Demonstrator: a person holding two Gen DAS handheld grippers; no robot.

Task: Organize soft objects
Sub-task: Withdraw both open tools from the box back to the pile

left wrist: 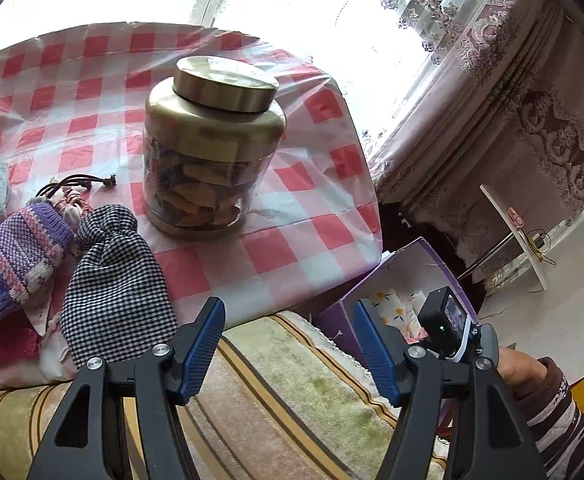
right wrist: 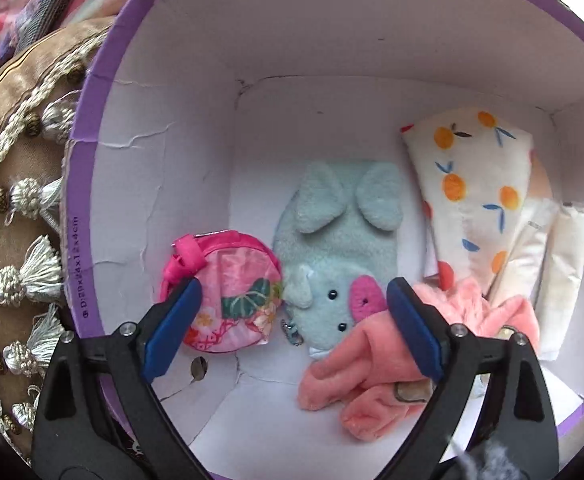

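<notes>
Purple box [right wrist: 91,184] floor | plush pig [right wrist: 332,248] lengthwise, snout toward camera | both grippers [right wrist: 292,320] apart, empty

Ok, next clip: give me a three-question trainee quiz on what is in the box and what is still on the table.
1. True or false: the right gripper is clamped on the pink pouch.
2. Which thing lies between the pink pouch and the fruit-print cloth in the purple box? A) checked bag B) blue plush toy C) jar
3. Fill in: on the checkered tablecloth, the jar has a ___ lid.

Key
1. False: its jaws stand open over the box, with nothing between them.
2. B, the blue plush toy.
3. Gold.
</notes>
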